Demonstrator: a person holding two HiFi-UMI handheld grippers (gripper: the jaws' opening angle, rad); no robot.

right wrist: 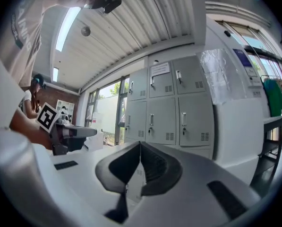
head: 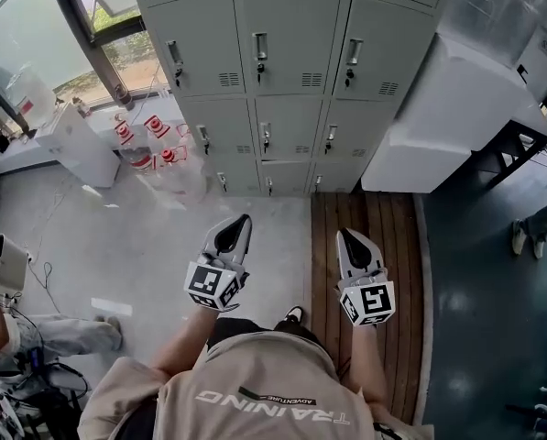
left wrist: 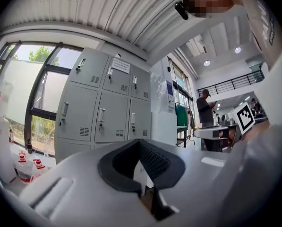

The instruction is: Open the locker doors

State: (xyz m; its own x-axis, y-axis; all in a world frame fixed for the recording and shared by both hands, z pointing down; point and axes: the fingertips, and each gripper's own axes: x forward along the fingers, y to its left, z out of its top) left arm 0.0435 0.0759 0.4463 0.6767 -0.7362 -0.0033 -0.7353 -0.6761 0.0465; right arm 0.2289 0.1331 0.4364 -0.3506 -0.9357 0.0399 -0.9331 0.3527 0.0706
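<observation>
I judge nothing done yet: every door on the lockers (head: 291, 62) ahead of me is shut, and they stand well apart from both grippers. My left gripper (head: 236, 229) and right gripper (head: 350, 240) hold their fingers closed on nothing. All the doors are left to open.

Your locker doors (head: 289, 39) stand just left of the white cabinet (head: 456, 108). They are pale grey metal, three columns wide, and every door you can see is shut flat. Each has an upright silver handle (head: 260, 46) with a dark lock beneath it and vent slots (head: 311, 79) at its lower right.
</observation>
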